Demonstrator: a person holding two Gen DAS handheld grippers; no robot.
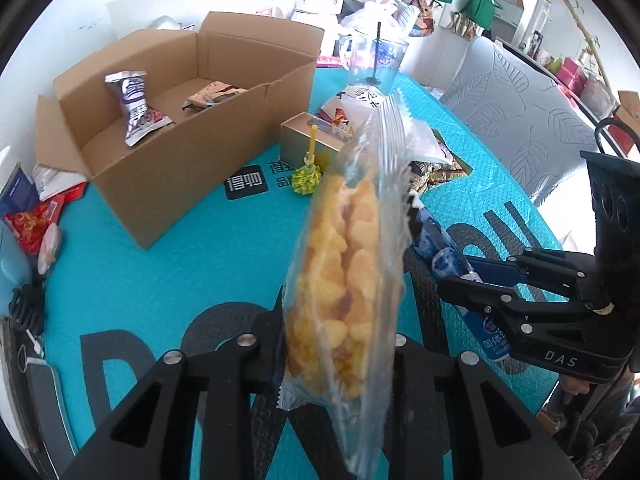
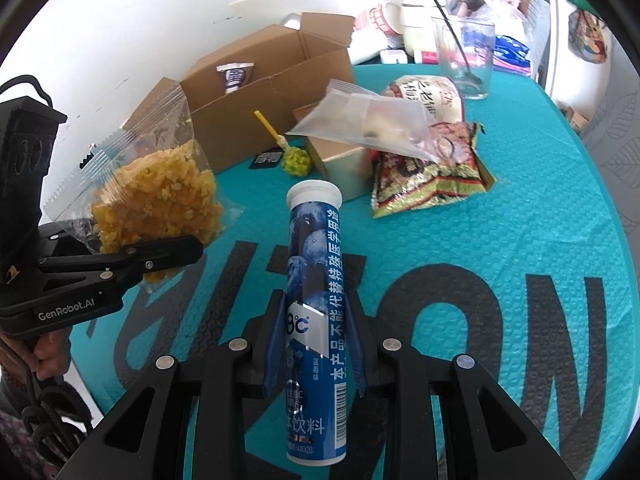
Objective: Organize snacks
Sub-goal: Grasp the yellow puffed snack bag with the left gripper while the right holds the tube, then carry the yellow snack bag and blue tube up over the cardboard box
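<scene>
A clear bag of yellow puffed snacks [image 1: 348, 240] hangs above the teal table mat, with my left gripper [image 1: 340, 344] shut on its lower part. The right wrist view shows the same bag [image 2: 156, 200] at the left, held in the left gripper [image 2: 172, 252]. My right gripper [image 2: 314, 320] is shut on a blue tube with a white cap [image 2: 314, 232], which lies along the fingers and points away. An open cardboard box [image 1: 192, 148] stands at the back left. It holds a purple-and-white packet [image 1: 136, 108] and a brown packet [image 1: 208, 96].
In front of the carton are a small gold box [image 1: 304, 140] and a yellow-green lollipop [image 1: 306, 176]. A clear pouch [image 2: 368, 120] lies on the gold box, with foil snack packets [image 2: 432, 168] to its right. A glass with a spoon [image 2: 464, 56] stands behind. Clutter [image 1: 28, 224] lines the table's left edge.
</scene>
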